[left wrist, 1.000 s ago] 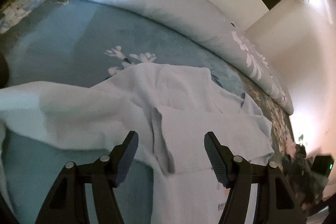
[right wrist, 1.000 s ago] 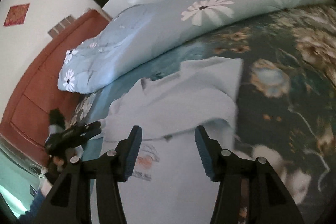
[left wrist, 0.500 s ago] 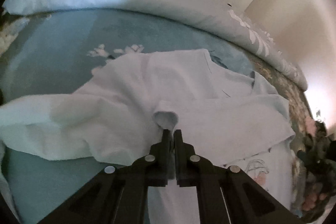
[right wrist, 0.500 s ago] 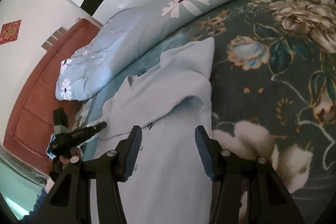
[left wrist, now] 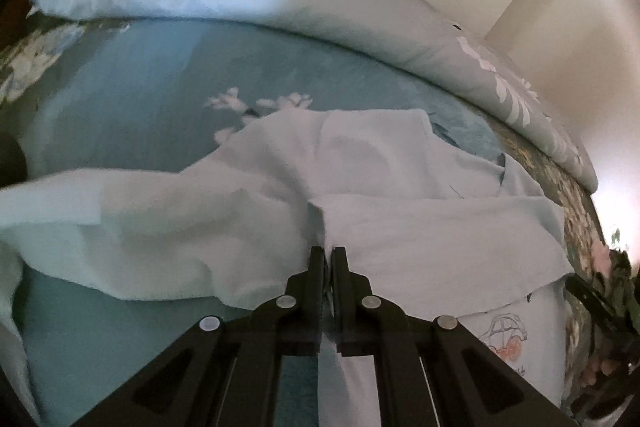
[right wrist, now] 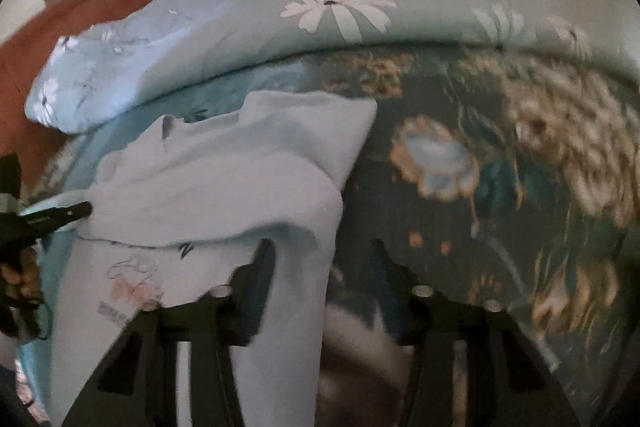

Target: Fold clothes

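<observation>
Shirt (left wrist: 420, 235): pale blue, spread on dark floral bedsheet (left wrist: 132, 99), right half folded over body; car print (left wrist: 504, 337) showing near lower hem side.
Left gripper (left wrist: 328, 255): fingers pressed together, pinching a raised fold of shirt fabric at fold edge; cloth tented up just ahead of tips.
Right gripper (right wrist: 322, 259): fingers spread, nothing between them; left finger (right wrist: 260, 267) over shirt's right edge, right finger over bare bedsheet (right wrist: 500, 187). Frame motion-blurred.
Left gripper from right view (right wrist: 76, 211): tip touching shirt's far left edge; hand (right wrist: 20, 275) behind it, partly cut off at frame edge.
Duvet (right wrist: 240, 27): light blue, daisy print, bunched along far side of bed, apart from shirt.
Headboard (right wrist: 60, 11): reddish-brown, behind duvet.
</observation>
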`<state>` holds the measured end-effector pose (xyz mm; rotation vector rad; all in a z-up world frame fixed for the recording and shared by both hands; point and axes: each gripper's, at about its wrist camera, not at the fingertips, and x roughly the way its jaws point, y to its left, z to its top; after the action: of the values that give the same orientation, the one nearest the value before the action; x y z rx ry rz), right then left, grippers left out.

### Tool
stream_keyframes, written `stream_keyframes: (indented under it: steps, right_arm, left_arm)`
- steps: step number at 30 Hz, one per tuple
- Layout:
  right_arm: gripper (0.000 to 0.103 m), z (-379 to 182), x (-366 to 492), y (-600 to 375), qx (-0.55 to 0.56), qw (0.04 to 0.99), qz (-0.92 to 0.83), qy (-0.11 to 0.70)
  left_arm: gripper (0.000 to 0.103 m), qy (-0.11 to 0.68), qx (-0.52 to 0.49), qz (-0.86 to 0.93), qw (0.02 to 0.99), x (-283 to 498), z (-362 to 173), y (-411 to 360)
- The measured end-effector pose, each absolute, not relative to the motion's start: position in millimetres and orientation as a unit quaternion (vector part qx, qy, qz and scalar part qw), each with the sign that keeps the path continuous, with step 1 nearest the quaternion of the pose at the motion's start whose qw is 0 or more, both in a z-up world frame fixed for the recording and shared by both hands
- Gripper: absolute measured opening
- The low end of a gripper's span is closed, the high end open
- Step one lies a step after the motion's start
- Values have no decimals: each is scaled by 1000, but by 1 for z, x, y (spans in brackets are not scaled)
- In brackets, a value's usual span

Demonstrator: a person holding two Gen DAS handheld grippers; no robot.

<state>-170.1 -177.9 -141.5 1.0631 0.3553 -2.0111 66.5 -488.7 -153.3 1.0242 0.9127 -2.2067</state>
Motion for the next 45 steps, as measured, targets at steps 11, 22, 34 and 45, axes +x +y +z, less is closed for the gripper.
stream_keyframes:
  steps: [11, 22, 34, 45]
  right_arm:
    - [6, -152, -165, -168, 422, 396, -795, 183]
    - [25, -134, -251, -165, 481, 438, -759, 0]
    - [4, -162, -296, -202, 537, 431, -723, -55]
    - [3, -169, -318, -201, 533, 382, -754, -28]
  left_arm:
    - [7, 347, 381, -814, 267, 68, -158, -489]
    - [10, 274, 343, -851, 290, 64, -102, -450]
    - [13, 254, 435, -834, 224, 24, -149, -422]
    - [13, 262, 437, -831, 222, 24, -155, -425]
